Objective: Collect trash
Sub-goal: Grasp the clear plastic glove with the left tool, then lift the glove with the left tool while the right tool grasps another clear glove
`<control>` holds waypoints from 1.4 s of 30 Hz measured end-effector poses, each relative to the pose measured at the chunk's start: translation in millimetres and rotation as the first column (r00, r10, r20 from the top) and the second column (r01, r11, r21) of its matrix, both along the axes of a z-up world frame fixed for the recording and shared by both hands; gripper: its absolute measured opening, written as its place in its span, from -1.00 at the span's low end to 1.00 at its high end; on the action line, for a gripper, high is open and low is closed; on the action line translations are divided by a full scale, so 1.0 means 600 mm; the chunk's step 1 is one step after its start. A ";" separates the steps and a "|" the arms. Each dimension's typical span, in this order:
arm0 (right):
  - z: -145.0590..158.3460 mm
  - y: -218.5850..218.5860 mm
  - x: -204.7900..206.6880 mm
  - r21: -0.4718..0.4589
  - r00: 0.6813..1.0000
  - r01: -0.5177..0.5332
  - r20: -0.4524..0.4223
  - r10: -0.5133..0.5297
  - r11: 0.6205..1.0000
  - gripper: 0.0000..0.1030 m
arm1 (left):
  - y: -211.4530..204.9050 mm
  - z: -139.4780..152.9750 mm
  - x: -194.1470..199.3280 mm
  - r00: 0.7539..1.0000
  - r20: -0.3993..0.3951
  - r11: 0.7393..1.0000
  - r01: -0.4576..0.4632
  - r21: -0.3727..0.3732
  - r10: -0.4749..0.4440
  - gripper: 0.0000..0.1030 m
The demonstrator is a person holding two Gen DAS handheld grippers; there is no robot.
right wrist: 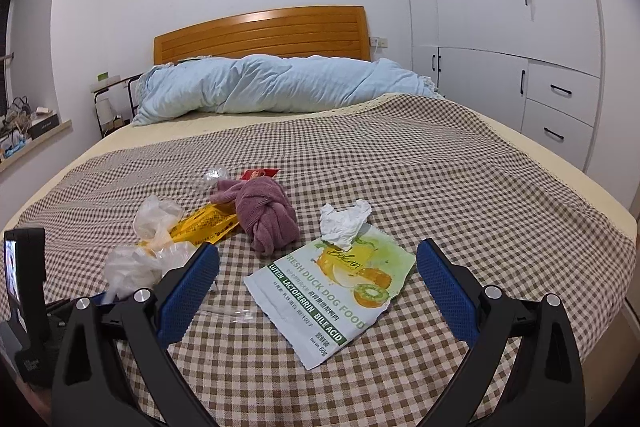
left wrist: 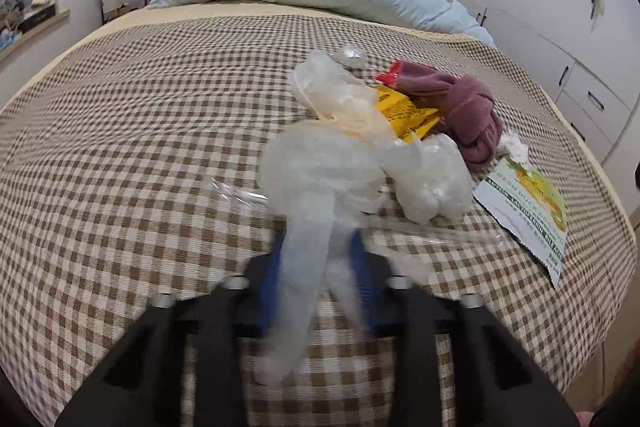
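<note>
In the left wrist view my left gripper is shut on the tail of a crumpled clear plastic bag, its blue pads pinching the film. That bag lies on the checked bedspread next to a yellow wrapper, a knotted mauve towel and a red wrapper. My right gripper stands wide open above a torn dog food packet, touching nothing. A crumpled white tissue rests on the packet's far corner.
A bunched light blue duvet lies along the wooden headboard. White wardrobes and drawers stand to the right of the bed. A small clear plastic scrap and a clear strip also lie on the cover.
</note>
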State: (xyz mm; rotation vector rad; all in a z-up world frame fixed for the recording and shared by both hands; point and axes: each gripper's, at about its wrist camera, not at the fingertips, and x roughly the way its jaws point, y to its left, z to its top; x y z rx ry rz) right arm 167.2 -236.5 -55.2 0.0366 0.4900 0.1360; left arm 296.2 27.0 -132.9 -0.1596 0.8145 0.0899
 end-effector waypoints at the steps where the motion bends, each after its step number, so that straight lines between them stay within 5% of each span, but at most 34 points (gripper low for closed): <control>1: -0.001 0.003 -0.001 -0.006 1.000 -0.003 0.000 0.003 1.000 0.84 | 0.004 0.001 -0.001 1.000 0.002 1.000 -0.001 -0.009 0.001 -0.71; 10: -0.011 0.015 -0.002 -0.033 1.000 -0.021 -0.008 0.021 0.999 0.84 | 0.012 0.038 -0.029 0.995 0.091 0.999 0.032 0.005 -0.032 -0.89; 27: -0.049 0.100 0.020 -0.094 0.993 -0.107 -0.055 0.102 0.990 0.84 | 0.026 0.110 -0.067 0.960 0.261 0.995 0.096 0.015 -0.096 -0.91; 42: -0.100 0.223 0.084 -0.100 0.971 -0.122 -0.219 0.097 0.987 0.84 | 0.066 0.117 -0.064 0.957 0.273 0.994 0.111 -0.018 -0.102 -0.92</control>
